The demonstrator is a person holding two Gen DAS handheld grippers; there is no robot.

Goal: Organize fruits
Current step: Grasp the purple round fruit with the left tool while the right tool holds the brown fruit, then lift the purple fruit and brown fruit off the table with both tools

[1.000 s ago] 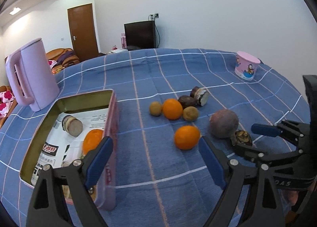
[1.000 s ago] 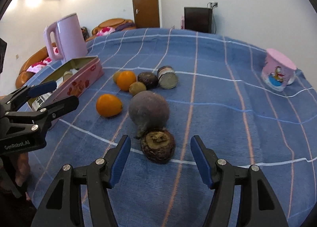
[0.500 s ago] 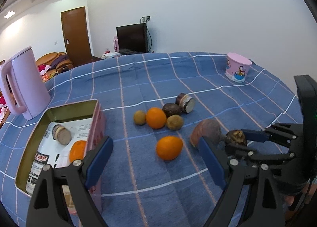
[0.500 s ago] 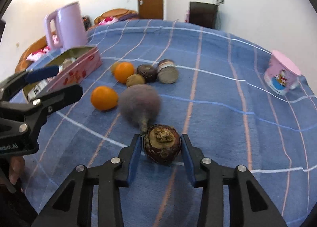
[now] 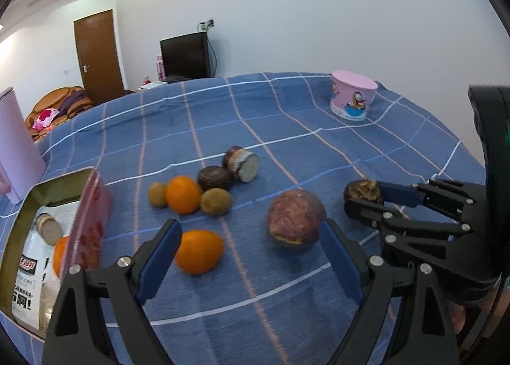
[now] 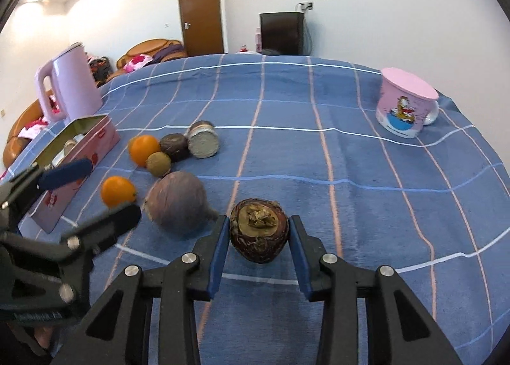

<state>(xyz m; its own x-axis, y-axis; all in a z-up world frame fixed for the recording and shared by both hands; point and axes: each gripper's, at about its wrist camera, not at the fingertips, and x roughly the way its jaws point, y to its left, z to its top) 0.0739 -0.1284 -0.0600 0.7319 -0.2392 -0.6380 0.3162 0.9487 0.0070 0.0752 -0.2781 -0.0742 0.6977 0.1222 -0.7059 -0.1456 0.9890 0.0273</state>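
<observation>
Right hand-held gripper (image 6: 258, 239) is clamped on a dark brown, squat round fruit with a dried tan crown (image 6: 258, 230), one blue pad against each flank. That fruit sits between the fingertips above the blue checked cloth of the counter (image 6: 350, 154); its crown end faces the right wrist camera, so its short axis runs roughly along the fingers. Just to its left lies a dull purple round fruit (image 6: 178, 202). Left hand-held gripper (image 5: 251, 247) has its fingers wide apart, gripping nothing; a glossy orange citrus fruit (image 5: 199, 251) lies by its left pad, and the purple fruit by its right. Farther left stands an open pink rectangular tin (image 5: 92, 221).
</observation>
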